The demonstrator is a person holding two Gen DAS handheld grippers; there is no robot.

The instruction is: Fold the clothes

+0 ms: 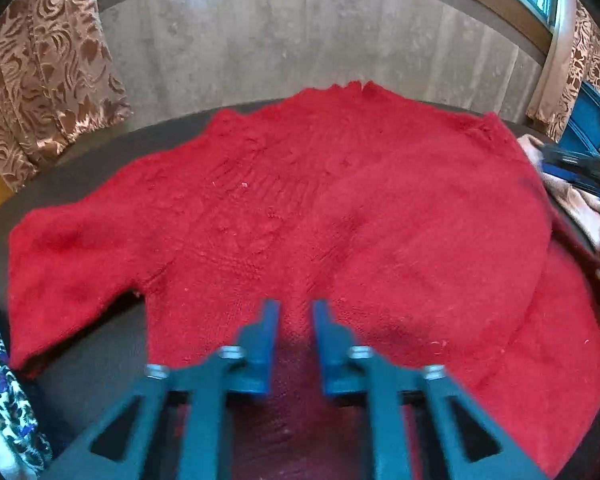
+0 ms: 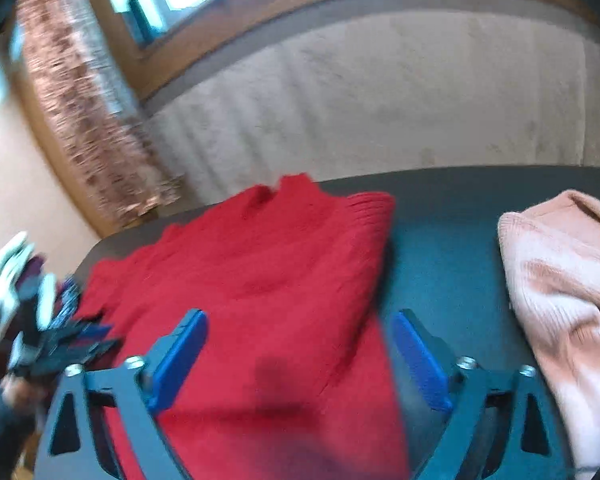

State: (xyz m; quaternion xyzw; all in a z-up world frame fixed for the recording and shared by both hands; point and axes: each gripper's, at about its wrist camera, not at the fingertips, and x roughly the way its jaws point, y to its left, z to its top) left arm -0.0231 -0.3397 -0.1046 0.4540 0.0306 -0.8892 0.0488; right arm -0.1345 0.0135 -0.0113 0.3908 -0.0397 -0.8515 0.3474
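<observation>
A red knitted sweater (image 1: 300, 208) lies spread on the dark table (image 1: 92, 352), one sleeve out to the left and the right sleeve folded over the body. My left gripper (image 1: 296, 312) is shut on the sweater's near hem, with red fabric pinched between its blue fingers. In the right wrist view the sweater (image 2: 260, 280) fills the middle. My right gripper (image 2: 300, 320) hangs just above it, jaws wide open and empty. The left gripper shows blurred at the left edge of the right wrist view (image 2: 72, 340).
A pink knitted garment (image 2: 560, 280) lies on the table to the right. Patterned clothes (image 1: 4, 392) sit at the table's left edge. Concrete wall, patterned curtains (image 1: 40, 80) and a window stand behind the table.
</observation>
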